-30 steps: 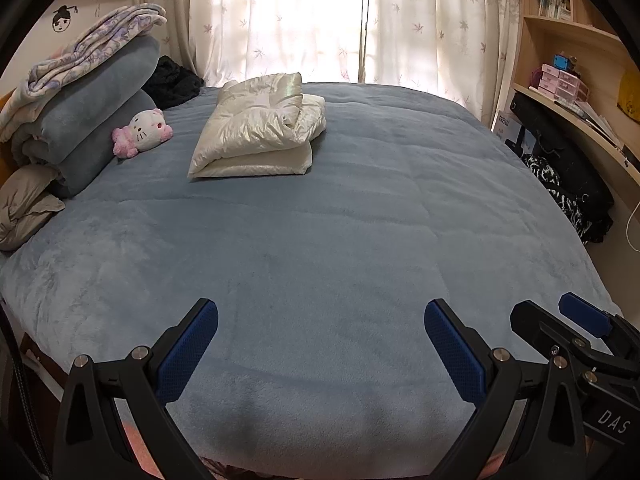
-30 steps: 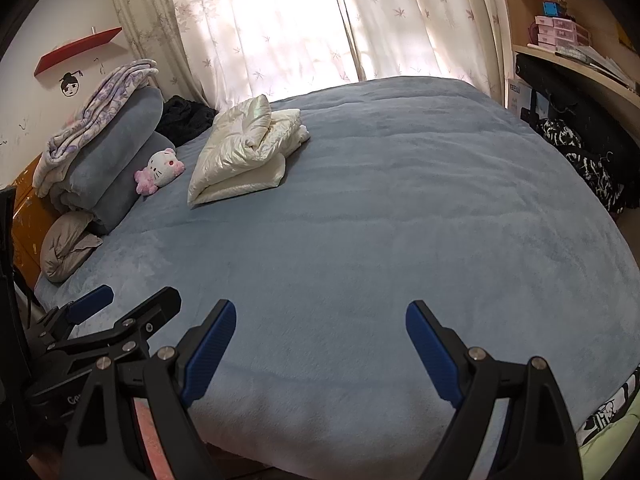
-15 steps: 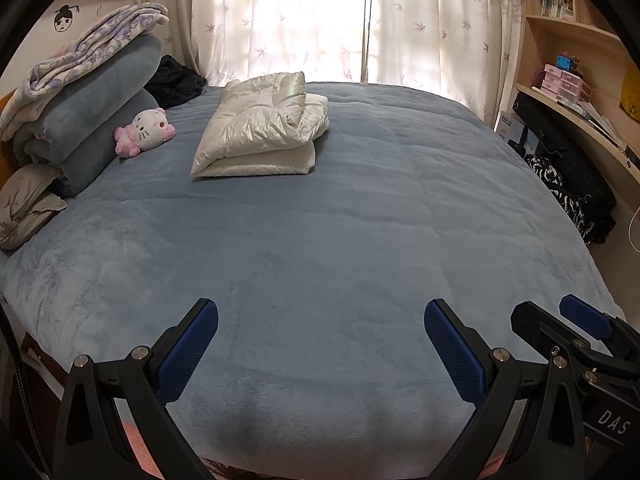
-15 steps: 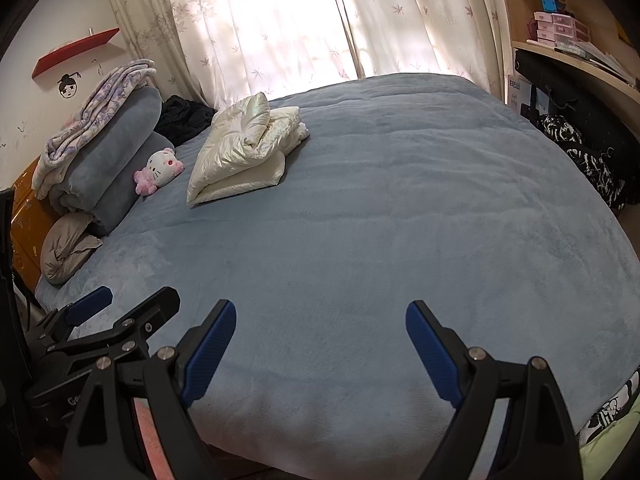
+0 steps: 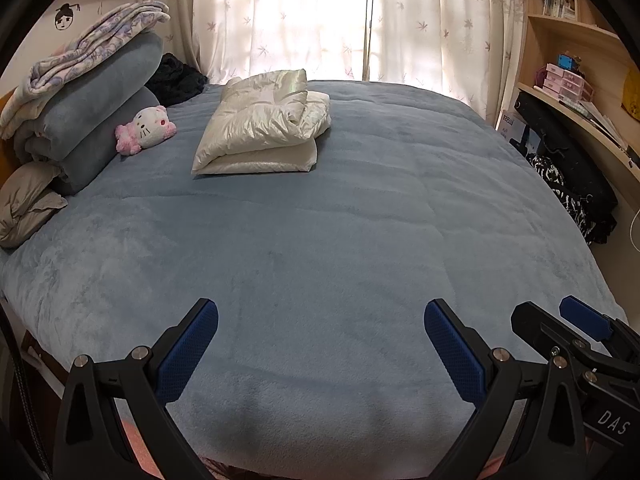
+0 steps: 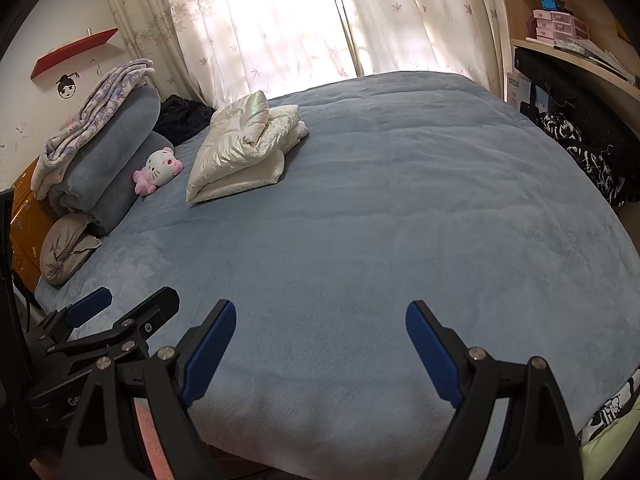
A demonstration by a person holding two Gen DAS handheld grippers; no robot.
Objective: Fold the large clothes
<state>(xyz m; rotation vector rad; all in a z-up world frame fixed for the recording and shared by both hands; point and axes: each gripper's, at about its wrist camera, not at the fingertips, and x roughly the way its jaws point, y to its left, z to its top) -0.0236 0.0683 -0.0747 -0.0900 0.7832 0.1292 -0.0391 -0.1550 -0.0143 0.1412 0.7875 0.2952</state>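
Cream folded jacket (image 5: pixel 260 128) beyond left claw (image 5: pixel 320 320)

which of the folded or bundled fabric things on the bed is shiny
The cream puffy jacket, folded alone toward the far side of the bed. The blue blankets and grey bundle stacked at left are matte.

I am in a home bedroom. A wide bed (image 5: pixel 320 240) under a blue-grey fleece cover fills most of my sight. Rolled blankets (image 5: pixel 92 112) are stacked at its head, with a pink and white plush cat (image 5: pixel 146 130) leaning against them and a grey pillow (image 5: pixel 28 200) below. Flower-print curtains (image 5: pixel 320 20) hang over a bright window behind the bed. On one side, wooden shelves (image 5: pixel 572 40) hold books and small boxes. A red wall shelf (image 6: pixel 76 52) sits above a small cartoon-face sticker (image 6: pixel 67 86).
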